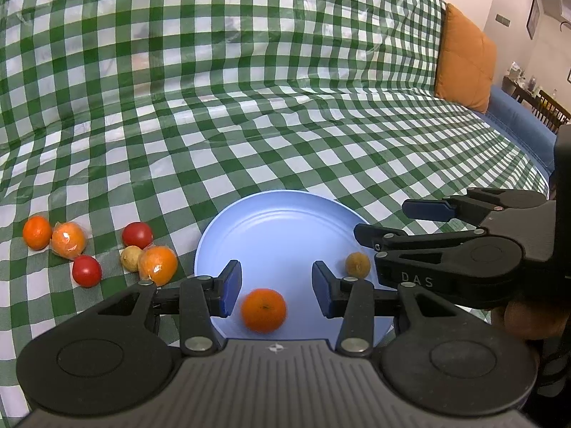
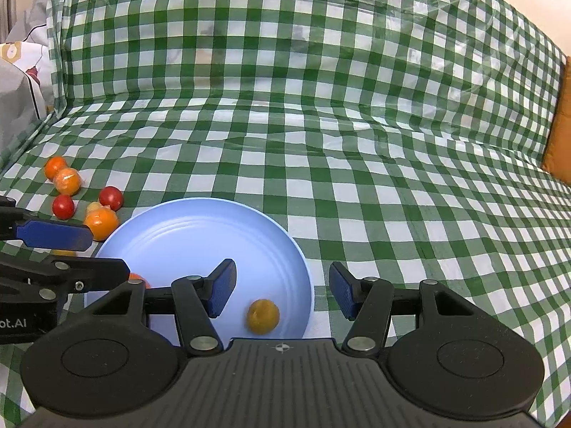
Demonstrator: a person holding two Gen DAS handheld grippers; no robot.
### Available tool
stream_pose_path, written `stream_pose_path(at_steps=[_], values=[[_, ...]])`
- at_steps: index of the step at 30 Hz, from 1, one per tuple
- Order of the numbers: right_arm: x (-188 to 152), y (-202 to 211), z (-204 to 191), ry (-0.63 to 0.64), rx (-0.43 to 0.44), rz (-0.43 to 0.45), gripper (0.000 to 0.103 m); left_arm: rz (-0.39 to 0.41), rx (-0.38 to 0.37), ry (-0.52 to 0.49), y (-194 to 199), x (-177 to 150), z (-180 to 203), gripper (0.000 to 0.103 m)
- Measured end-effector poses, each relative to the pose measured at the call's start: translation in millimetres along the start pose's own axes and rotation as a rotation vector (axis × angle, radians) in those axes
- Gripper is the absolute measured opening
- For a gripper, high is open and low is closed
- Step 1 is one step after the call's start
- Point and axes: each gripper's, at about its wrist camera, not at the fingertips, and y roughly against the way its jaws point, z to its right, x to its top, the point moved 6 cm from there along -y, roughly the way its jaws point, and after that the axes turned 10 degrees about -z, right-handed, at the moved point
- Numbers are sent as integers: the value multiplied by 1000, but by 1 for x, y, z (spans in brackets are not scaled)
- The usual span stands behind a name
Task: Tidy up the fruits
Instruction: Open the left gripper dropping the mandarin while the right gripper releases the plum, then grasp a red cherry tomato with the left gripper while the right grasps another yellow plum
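Observation:
A light blue plate [image 1: 278,228] [image 2: 200,239] lies on the green checked cloth. On it rest an orange mandarin [image 1: 263,309] and a small yellow-brown fruit [image 1: 357,264] [image 2: 263,316]. My left gripper [image 1: 275,290] [image 2: 71,253] is open over the plate's near side, and the mandarin lies loose between its blue pads without touching them. My right gripper [image 2: 282,290] [image 1: 399,223] is open too, above the plate's right rim, with the small fruit lying free just below its fingers. In the right wrist view the left gripper's fingers mostly hide the mandarin [image 2: 137,279].
Left of the plate lie loose fruits: two red tomatoes [image 1: 137,234] [image 1: 86,271], a small yellow fruit [image 1: 131,258], two wrapped oranges [image 1: 158,265] [image 1: 68,240] and a bare orange [image 1: 36,232]. An orange cushion [image 1: 464,60] stands at the far right. The checked cloth [image 2: 392,178] covers the sofa.

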Motion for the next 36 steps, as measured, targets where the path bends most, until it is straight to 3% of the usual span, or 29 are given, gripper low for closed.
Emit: stream_pose_path(at_steps=[11,17,19,23,36], values=[[-1,1,2,8,-10,19,55,6,-1,8,4,0,-2,48],[2,4,1,-9,-3,38,44,12,8,22,9,-1,-11,46],[4,6,-2,-5,4,46,35,12,12,24,10,-1,-15,44],[7,8,-10,-6,29,65,25,16,15,49,13,0,-28,32],[12,4,-61,39,137,84,25,2,112,430,34,3,-153,30]])
